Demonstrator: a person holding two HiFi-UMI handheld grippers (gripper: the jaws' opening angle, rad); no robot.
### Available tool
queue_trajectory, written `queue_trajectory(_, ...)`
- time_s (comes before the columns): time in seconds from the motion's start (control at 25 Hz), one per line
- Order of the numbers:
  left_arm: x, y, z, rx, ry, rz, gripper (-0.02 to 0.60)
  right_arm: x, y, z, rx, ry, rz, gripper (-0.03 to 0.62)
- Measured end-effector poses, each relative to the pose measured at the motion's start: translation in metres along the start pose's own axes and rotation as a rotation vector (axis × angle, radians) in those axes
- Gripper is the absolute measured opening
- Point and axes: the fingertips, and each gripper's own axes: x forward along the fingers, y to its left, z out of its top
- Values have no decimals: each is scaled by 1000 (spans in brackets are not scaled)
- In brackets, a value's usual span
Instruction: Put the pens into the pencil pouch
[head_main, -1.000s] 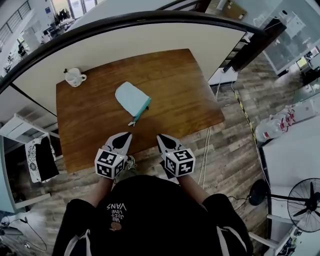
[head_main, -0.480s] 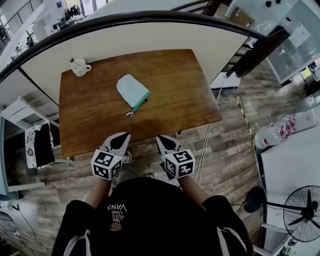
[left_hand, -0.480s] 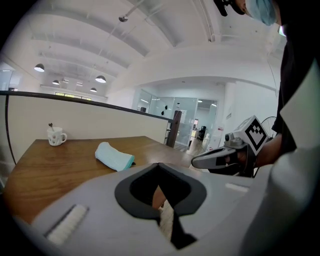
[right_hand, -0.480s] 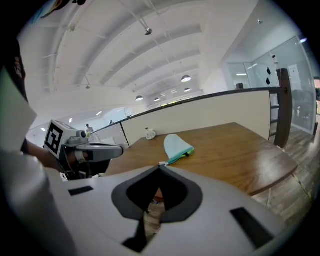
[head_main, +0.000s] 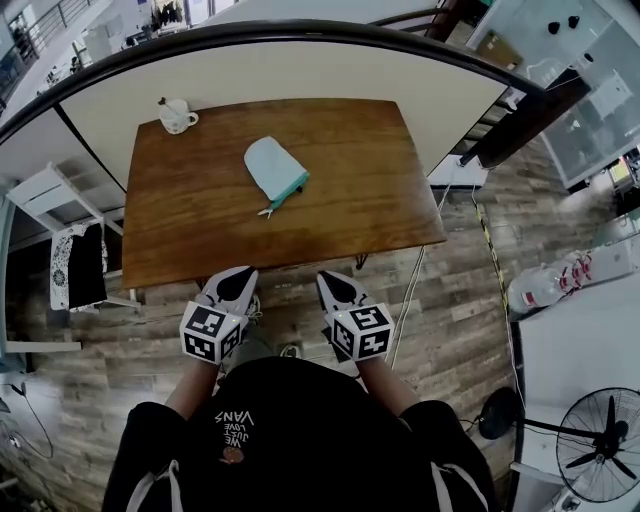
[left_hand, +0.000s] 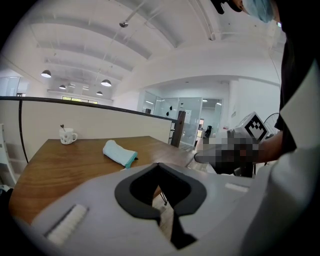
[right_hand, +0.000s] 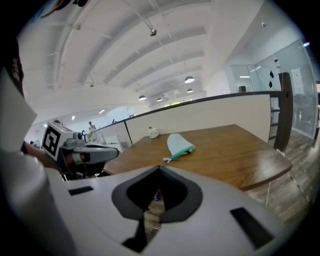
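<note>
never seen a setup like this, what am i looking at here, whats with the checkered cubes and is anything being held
There is no robot here. A person stands at a wooden table with a hand-held two-jaw gripper in each hand. The checkered cubes are marker blocks built onto those grippers.

The top-down picture comes from a camera on the person's head. It shows the left gripper and the right gripper in front of the body, short of the table's near edge. The other two pictures each come from a camera riding on one gripper, looking along its jaws.

On the table lie a pale blue pouch and, near the far left corner, a white mug. Both grippers are shut, with nothing between the jaws.
</note>
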Motion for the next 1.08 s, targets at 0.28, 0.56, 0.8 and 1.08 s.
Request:
queue_trajectory(0.28,0,-14,-4,22,-4,-20,11,-10,4,-15,0,16,-14,12)
queue_trajectory(0.56,2,-20,-7,18,-3,-32,11,-15,4,-22,2,25,-23,12)
queue_trajectory(0.8,5,-23,-10,19,8,-43,11,-14,4,-22,0,26,-23,12)
queue_trajectory(1.08,8,-23,-6,24,7,-54,11,-10,3,-21,-3,34,-24,12)
